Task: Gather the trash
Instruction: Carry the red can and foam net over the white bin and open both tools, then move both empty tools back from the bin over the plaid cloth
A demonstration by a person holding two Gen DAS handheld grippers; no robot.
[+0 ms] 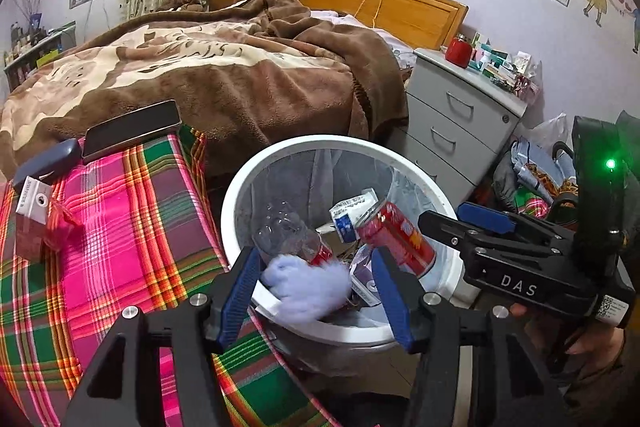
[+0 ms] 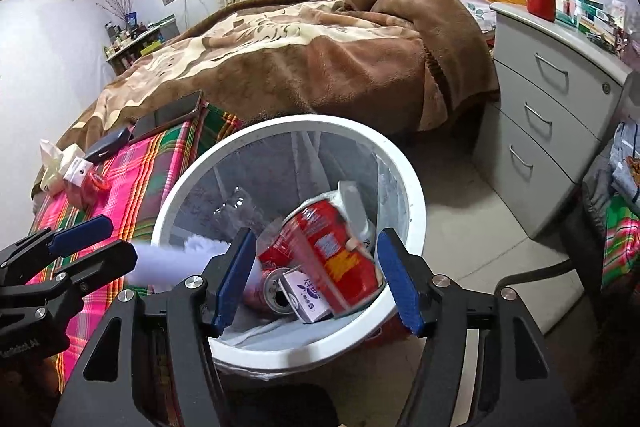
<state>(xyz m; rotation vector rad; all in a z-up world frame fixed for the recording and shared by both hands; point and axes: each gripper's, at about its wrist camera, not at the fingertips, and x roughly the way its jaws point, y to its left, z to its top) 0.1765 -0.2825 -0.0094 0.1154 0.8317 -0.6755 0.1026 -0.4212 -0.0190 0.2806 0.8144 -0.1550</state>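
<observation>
A white bin [image 1: 240, 187] [image 2: 416, 187] with a clear liner stands on the floor between a plaid-covered surface and the bed. My left gripper [image 1: 316, 291] [image 2: 120, 239] is open over its near rim. A lilac tissue wad [image 1: 304, 287] [image 2: 172, 263] lies loose between the fingers, against the rim. My right gripper [image 2: 316, 281] [image 1: 444, 215] is open above the bin. Below its tips a red can [image 2: 332, 251] [image 1: 396, 235] lies tilted inside, blurred. Inside the bin are also a clear bottle [image 1: 284, 231], a blue-white carton [image 1: 348, 215] and a small purple-print carton [image 2: 308, 295].
The plaid cloth [image 1: 120, 227] to the left bears a phone [image 1: 132, 129], a dark case [image 1: 48, 161] and a red wrapper [image 1: 60, 223]. A bed with a brown blanket [image 1: 240, 75] lies behind. A grey drawer cabinet [image 2: 540, 131] stands at right, and bags [image 1: 532, 179] lie beside it.
</observation>
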